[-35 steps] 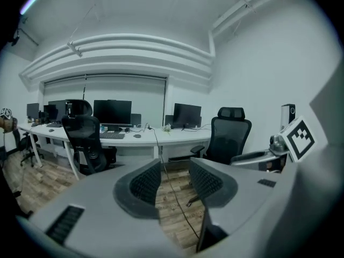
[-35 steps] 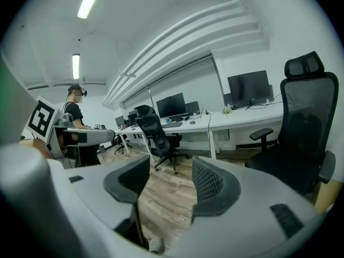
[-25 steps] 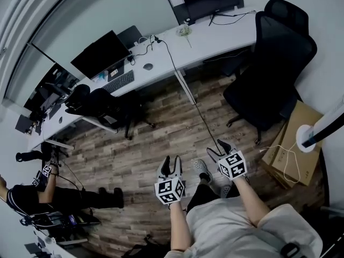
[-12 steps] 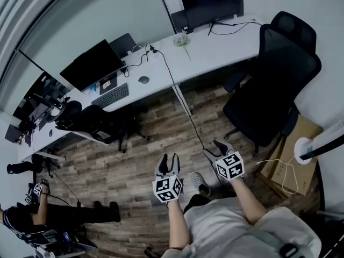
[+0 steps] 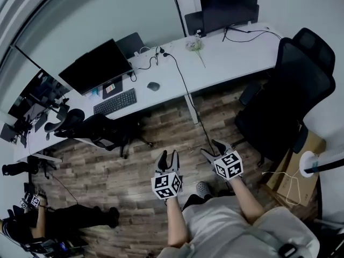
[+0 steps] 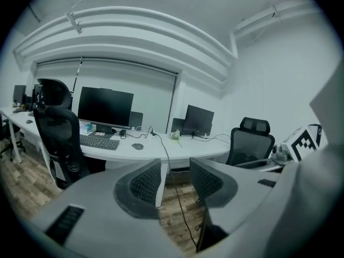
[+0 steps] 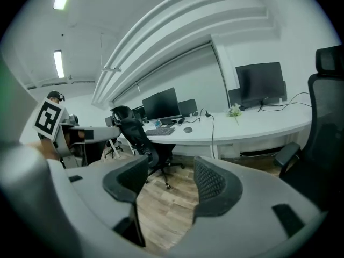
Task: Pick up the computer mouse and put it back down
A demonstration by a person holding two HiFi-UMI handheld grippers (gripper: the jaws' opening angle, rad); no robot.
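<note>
The dark computer mouse (image 5: 153,86) lies on the long white desk (image 5: 231,50), right of a black keyboard (image 5: 114,101). Both grippers hang over the wood floor, well short of the desk. My left gripper (image 5: 168,156) is open with nothing between its pads; in its own view the mouse (image 6: 137,146) shows far ahead beyond the left gripper (image 6: 176,179). My right gripper (image 5: 212,148) is also open and empty, and its jaws have just opened slightly wider. In the right gripper view the mouse (image 7: 187,129) sits far off, past the right gripper (image 7: 169,184).
A black office chair (image 5: 290,90) stands at the right and another (image 5: 91,128) by the keyboard. Monitors (image 5: 95,66) line the desk's back, and a cable (image 5: 189,101) drops from it to the floor. A cardboard box (image 5: 298,179) is lower right. Another person (image 5: 32,222) is lower left.
Both grippers have been carried forward towards the desk. The desk, mouse and keyboard now lie nearer and lower in the head view.
</note>
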